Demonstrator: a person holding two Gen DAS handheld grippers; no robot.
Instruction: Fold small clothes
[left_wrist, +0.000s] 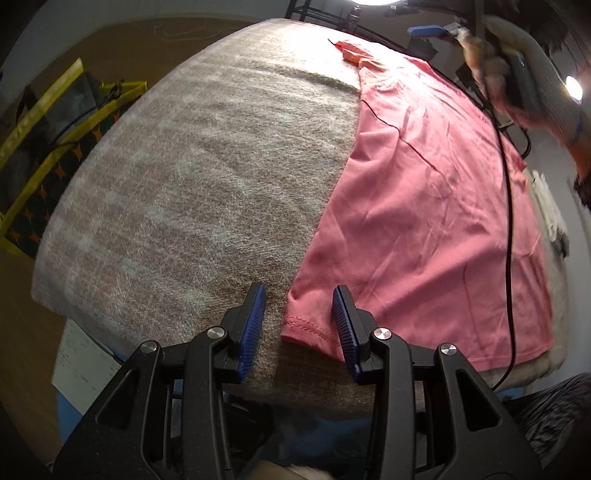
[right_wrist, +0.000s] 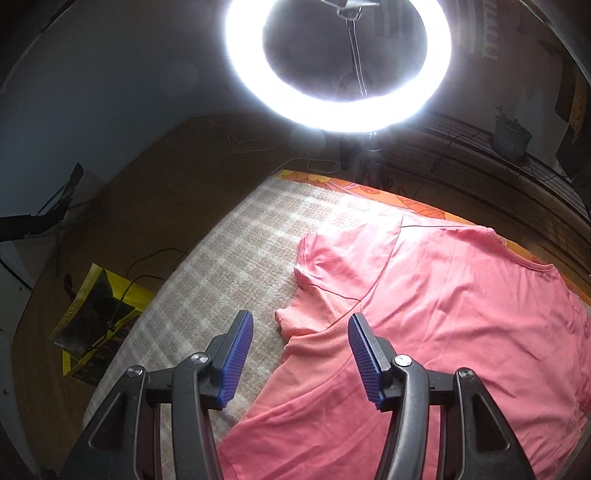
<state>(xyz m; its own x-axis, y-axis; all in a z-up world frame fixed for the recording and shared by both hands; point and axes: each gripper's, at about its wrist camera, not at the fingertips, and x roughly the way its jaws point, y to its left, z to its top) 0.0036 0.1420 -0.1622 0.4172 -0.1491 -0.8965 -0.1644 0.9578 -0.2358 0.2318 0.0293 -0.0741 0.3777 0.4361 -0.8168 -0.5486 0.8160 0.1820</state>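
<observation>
A pink T-shirt (left_wrist: 424, 206) lies flat on a beige checked blanket (left_wrist: 192, 177). My left gripper (left_wrist: 299, 325) is open, with its blue pads on either side of the shirt's near hem corner (left_wrist: 306, 328), just above it. In the right wrist view the same shirt (right_wrist: 461, 314) lies spread out, with its left sleeve (right_wrist: 332, 269) bunched. My right gripper (right_wrist: 301, 354) is open and empty, hovering over the shirt's edge below the sleeve. The right gripper and hand also show in the left wrist view (left_wrist: 506, 74), raised at the far side.
A lit ring light (right_wrist: 338, 62) on a stand is beyond the far edge. A yellow-trimmed bag (left_wrist: 48, 147) lies on the floor to the left and shows in the right wrist view (right_wrist: 99, 321). A black cable (left_wrist: 509, 221) hangs across the shirt. An orange patterned sheet (right_wrist: 369, 192) edges the blanket.
</observation>
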